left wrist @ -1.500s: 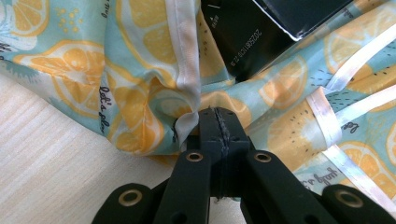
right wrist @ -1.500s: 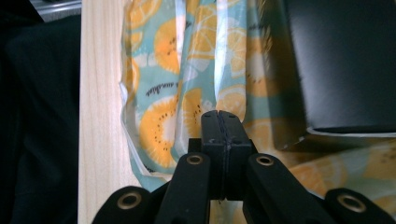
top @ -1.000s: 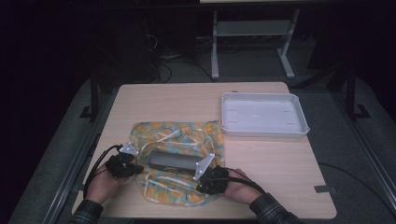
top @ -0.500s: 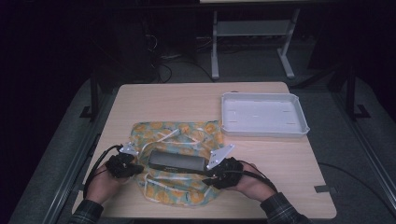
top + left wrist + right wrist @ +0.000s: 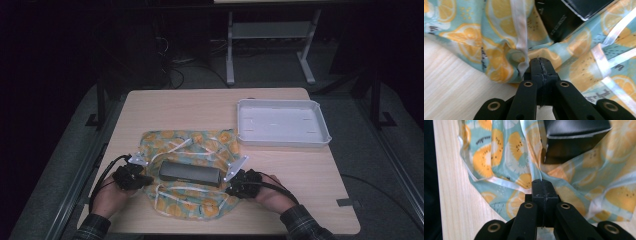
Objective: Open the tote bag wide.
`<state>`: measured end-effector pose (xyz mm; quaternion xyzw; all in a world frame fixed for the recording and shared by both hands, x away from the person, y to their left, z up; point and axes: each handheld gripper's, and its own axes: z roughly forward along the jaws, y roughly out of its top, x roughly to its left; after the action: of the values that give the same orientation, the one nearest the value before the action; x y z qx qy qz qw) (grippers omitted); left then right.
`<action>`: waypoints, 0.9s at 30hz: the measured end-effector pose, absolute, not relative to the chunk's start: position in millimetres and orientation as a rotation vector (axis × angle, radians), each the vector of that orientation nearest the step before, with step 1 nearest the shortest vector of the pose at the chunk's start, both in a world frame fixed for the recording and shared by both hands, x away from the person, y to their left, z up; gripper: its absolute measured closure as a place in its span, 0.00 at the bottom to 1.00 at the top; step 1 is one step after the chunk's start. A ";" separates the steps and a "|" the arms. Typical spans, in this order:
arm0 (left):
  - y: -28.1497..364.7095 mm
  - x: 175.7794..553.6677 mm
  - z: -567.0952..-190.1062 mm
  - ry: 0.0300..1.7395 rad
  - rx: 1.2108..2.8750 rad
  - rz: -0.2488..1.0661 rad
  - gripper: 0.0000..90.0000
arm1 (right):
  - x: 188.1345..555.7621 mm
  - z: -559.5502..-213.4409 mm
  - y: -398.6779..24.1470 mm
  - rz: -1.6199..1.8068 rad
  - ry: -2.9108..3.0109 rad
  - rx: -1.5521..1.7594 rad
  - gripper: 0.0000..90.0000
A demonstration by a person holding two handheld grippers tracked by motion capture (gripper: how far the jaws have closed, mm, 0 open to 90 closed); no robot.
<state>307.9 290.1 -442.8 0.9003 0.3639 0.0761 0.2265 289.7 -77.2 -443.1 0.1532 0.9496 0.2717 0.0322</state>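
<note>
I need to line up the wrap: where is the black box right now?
In the high view the black box lies on the lemon-print cloth near the table's front edge, between the left gripper and right gripper.

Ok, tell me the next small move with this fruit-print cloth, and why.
Probably lift both cloth edges up and inward over the dark box. The left gripper and right gripper are each shut at an edge of the cloth, at opposite ends of the box lying on it, which remains uncovered.

A light wooden table [image 5: 200, 107] stands on grey floor [image 5: 395, 165] in a dark room, a metal-legged bench [image 5: 270, 35] behind.
</note>
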 end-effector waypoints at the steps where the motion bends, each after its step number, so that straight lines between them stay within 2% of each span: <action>1: 290.4 308.2 -443.1 1.008 2.478 0.214 1.00 | 289.1 -444.5 -77.2 0.825 2.932 0.465 1.00; 19: 294.3 317.4 -444.2 1.048 2.446 0.264 1.00 | 273.6 -448.1 -88.8 0.856 2.991 0.444 0.99; 22: 294.4 316.8 -443.7 1.030 2.460 0.270 1.00 | 274.4 -443.6 -91.6 0.896 2.976 0.455 0.88; 24: 294.5 316.6 -443.8 1.028 2.459 0.271 1.00 | 274.8 -440.6 -94.9 0.919 2.962 0.482 0.78; 27: 294.2 315.9 -444.1 1.030 2.454 0.270 1.00 | 274.3 -434.4 -102.0 0.963 2.936 0.513 0.70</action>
<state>315.9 294.2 -444.1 0.8925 0.3747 0.0981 0.2309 274.3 -102.0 -434.4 0.1636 0.9374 0.3075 0.0048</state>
